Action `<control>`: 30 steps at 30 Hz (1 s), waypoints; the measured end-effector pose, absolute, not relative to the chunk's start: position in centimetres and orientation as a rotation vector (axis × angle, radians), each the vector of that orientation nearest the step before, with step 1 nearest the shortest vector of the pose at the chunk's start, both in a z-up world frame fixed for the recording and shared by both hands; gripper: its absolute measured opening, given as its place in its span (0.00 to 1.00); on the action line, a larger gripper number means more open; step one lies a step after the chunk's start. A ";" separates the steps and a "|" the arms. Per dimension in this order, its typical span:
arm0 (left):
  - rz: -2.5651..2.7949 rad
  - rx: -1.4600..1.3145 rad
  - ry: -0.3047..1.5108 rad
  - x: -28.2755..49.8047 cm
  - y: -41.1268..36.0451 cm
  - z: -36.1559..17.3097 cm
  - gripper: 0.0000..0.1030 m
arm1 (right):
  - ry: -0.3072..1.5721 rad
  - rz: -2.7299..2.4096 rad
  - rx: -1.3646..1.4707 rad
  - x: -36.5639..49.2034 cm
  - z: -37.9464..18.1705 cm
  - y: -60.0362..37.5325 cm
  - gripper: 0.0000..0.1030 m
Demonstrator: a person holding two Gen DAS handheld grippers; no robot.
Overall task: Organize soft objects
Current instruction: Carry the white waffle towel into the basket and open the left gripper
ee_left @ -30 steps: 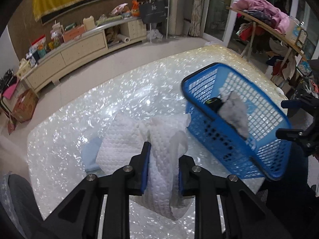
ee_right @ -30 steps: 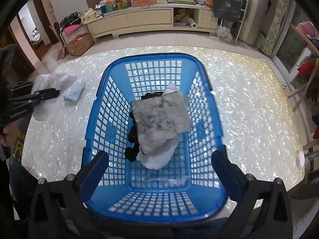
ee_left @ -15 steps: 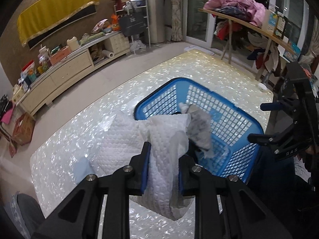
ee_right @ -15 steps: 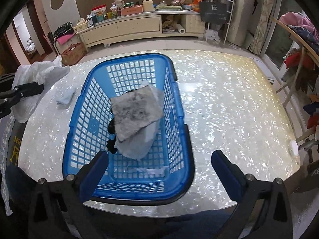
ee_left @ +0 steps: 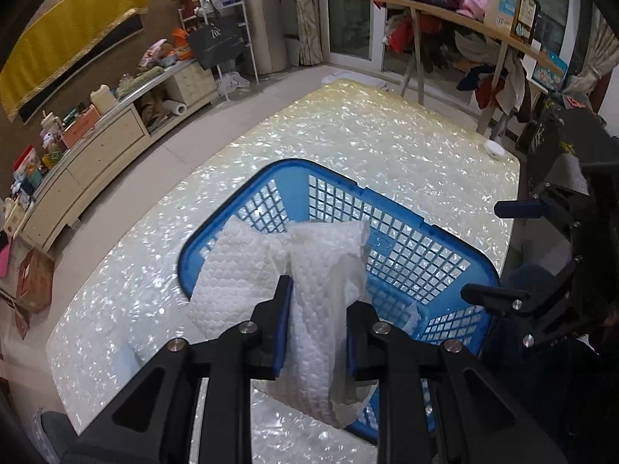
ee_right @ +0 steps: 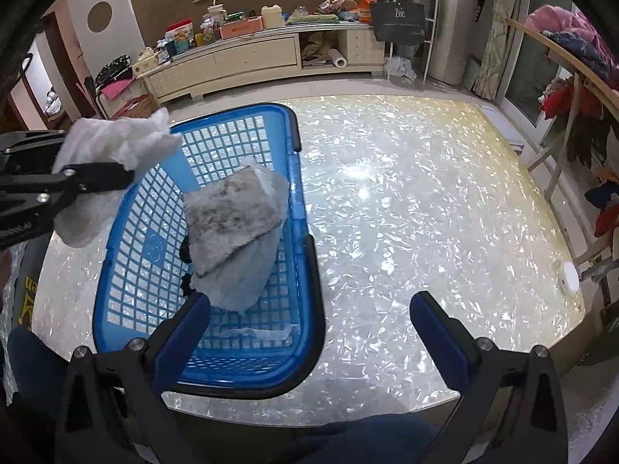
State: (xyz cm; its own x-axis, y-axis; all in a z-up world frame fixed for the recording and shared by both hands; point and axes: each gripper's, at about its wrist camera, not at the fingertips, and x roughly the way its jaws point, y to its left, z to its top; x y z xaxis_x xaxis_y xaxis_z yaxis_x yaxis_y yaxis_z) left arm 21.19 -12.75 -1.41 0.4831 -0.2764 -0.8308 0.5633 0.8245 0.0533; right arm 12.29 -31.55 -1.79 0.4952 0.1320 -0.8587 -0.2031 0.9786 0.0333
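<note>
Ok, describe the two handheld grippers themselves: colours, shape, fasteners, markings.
Both are alike. The left gripper has matte black, angular plastic fingers with triangular cut-outs, silver round-head screws and blue pads on the inner faces. The right gripper has the same black frame, silver screws and blue pads. From the right wrist view, the left gripper's body carries pale lettering, too cropped to read. No cables are visible.

Your basket (ee_right: 305,270) sits on the table (ee_right: 425,212), left of its middle | towel (ee_right: 232,208) lies in the basket on other cloths | your left gripper (ee_left: 315,328) holds the cloth (ee_left: 321,270) over the basket's left rim | your right gripper (ee_right: 309,324) hangs at the basket's near right corner | cabinet (ee_right: 251,62) stands behind the table
</note>
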 end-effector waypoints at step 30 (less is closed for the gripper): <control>-0.555 0.425 1.101 27.6 -18.4 -10.1 0.32 | 1.104 0.233 0.008 14.1 -4.4 -31.9 1.00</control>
